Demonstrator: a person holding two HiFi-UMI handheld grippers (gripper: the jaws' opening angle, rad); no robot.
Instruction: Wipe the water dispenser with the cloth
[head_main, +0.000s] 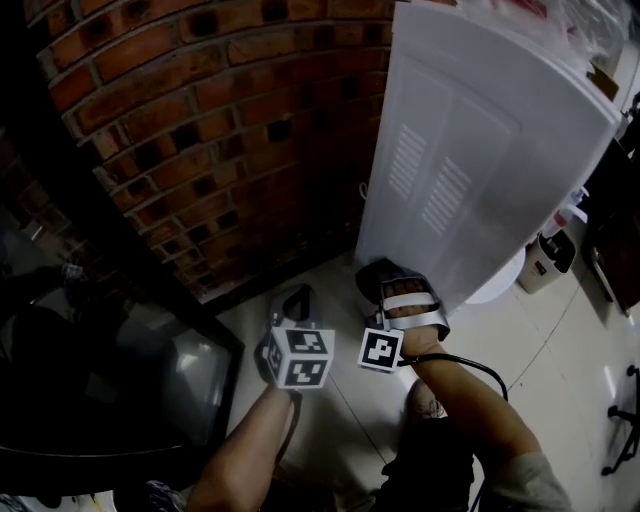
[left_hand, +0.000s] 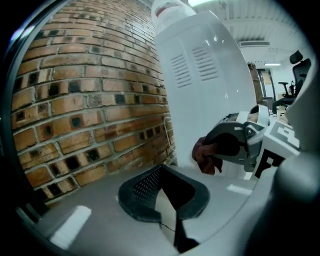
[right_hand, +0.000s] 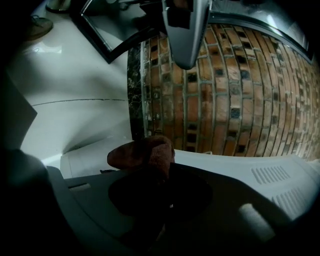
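Observation:
The white water dispenser (head_main: 470, 170) stands against the brick wall with its vented panel facing me; it also fills the left gripper view (left_hand: 205, 75) and lies low in the right gripper view (right_hand: 260, 172). My right gripper (head_main: 385, 282) is shut on a reddish-brown cloth (right_hand: 142, 152), held at the panel's bottom corner near the floor. From the left gripper view the cloth (left_hand: 205, 156) bulges out of the right gripper (left_hand: 220, 147) beside the panel's edge. My left gripper (head_main: 298, 298) hangs to the left over the floor, jaws (left_hand: 161, 172) together and empty.
A red brick wall (head_main: 220, 130) runs behind and left of the dispenser. A dark glass-topped frame (head_main: 190, 370) sits at the left on the pale tiled floor (head_main: 340, 420). A small white container (head_main: 545, 262) and a chair base (head_main: 625, 420) stand to the right.

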